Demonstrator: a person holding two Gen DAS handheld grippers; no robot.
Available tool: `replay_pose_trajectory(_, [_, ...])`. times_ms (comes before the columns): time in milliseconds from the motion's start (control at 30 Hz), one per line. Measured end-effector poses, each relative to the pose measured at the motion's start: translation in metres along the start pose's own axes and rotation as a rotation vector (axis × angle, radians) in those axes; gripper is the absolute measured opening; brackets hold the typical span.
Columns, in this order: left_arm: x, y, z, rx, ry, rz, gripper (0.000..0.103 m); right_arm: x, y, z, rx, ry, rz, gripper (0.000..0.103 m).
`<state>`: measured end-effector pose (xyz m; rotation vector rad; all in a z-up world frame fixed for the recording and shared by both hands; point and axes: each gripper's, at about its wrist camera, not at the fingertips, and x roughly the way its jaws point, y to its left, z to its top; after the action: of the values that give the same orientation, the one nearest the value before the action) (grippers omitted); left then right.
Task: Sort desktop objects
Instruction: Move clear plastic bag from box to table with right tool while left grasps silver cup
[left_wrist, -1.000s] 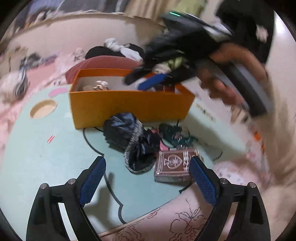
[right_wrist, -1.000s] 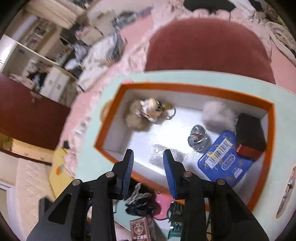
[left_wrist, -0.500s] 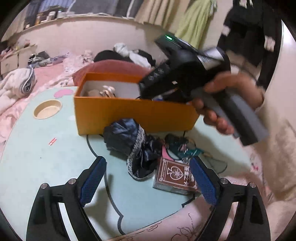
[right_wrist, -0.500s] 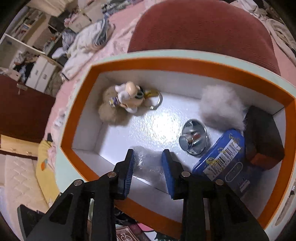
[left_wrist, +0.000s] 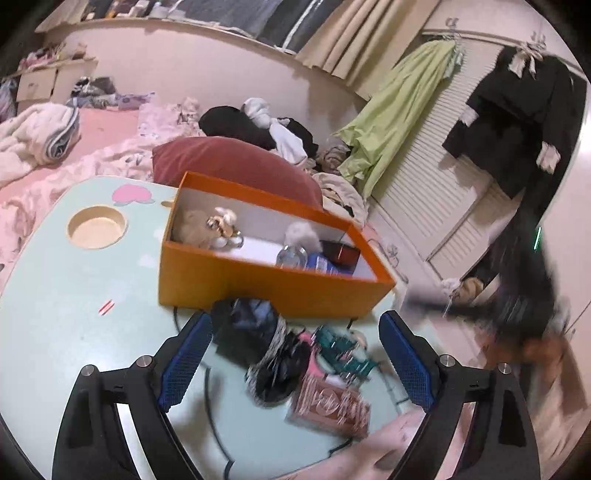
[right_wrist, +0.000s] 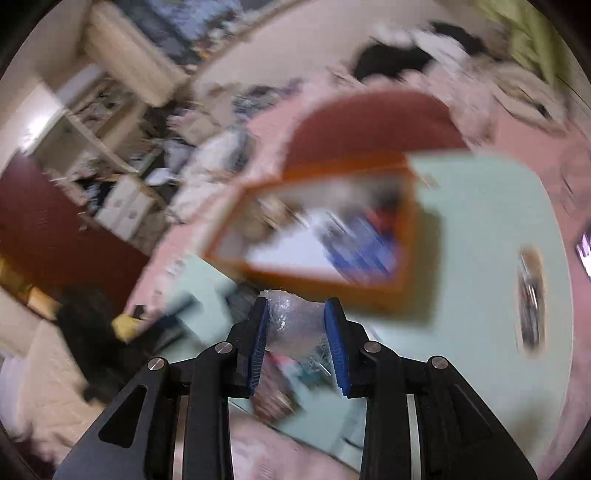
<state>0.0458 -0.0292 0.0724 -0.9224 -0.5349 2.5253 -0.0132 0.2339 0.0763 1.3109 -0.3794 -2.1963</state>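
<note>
Crumpled clear plastic (right_wrist: 291, 326) is staying pinched in your right gripper (right_wrist: 296, 304), which is pulling back from above the orange box (right_wrist: 314, 274) toward the desk's (right_wrist: 480, 221) near edge, while your left gripper (left_wrist: 295, 320) is hovering spread above the black pouch (left_wrist: 243, 326).

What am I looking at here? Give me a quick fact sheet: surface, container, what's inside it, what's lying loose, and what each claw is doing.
Surface: mint-green table
Container: orange box, open-topped
Inside box: plush keychain, white pompom, blue tin
Loose in front of box: black pouch, green item, card deck
Left gripper: open, empty, pointed at the loose items
Right gripper: shut on clear crinkly wrap
</note>
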Motion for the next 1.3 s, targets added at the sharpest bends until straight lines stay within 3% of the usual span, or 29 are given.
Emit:
replay_pose_trajectory(100, [0.007,-0.003,0.02,-0.028,-0.014,-0.009,0.092,0.015,-0.02,-0.024,0.07,-0.005,-0.075,0.034])
replay_pose_trajectory(233, [0.029,-0.014,0.047,-0.015,0.066,0.025,0.092,0.027,-0.019,-0.03,0.077,-0.095,-0.054,0.038])
replay_pose_trajectory(367, [0.064,-0.025,0.069,0.043,0.167,0.085,0.091,0.001,-0.011,-0.041,0.098,-0.364,-0.12,0.078])
replay_pose_trajectory(400, [0.074,-0.028,0.074,0.061,0.187,0.098,0.089,-0.007,-0.01,-0.047,0.094,-0.41,-0.131,0.079])
replay_pose_trajectory(500, [0.102,-0.032,0.08,0.092,0.269,0.12,0.073,-0.008,-0.006,-0.063,0.053,-0.357,-0.127,0.079])
replay_pose_trajectory(567, [0.13,-0.035,0.08,0.118,0.353,0.148,0.056,0.001,-0.009,-0.071,0.06,-0.301,-0.112,0.079])
replay_pose_trajectory(667, [0.162,-0.04,0.074,0.154,0.445,0.183,0.046,0.004,-0.02,-0.069,0.096,-0.26,-0.074,0.079])
replay_pose_trajectory(800, [0.188,-0.033,0.073,0.101,0.47,0.237,0.046,0.004,-0.021,-0.074,0.101,-0.256,-0.063,0.079])
replay_pose_trajectory(867, [0.192,-0.026,0.071,0.064,0.471,0.226,0.045,0.004,-0.021,-0.075,0.1,-0.258,-0.062,0.079])
replay_pose_trajectory(967, [0.191,-0.019,0.072,0.027,0.494,0.213,0.028,0.003,-0.021,-0.075,0.103,-0.255,-0.059,0.079])
replay_pose_trajectory(1133, [0.175,-0.009,0.067,0.02,0.451,0.2,0.028,0.006,-0.023,-0.072,0.105,-0.251,-0.055,0.079])
replay_pose_trajectory(1233, [0.137,-0.009,0.073,-0.015,0.323,0.044,0.028,0.008,-0.023,-0.073,0.108,-0.248,-0.054,0.079])
replay_pose_trajectory(1300, [0.108,-0.012,0.076,-0.027,0.256,-0.012,0.028,0.007,-0.023,-0.073,0.109,-0.253,-0.054,0.079])
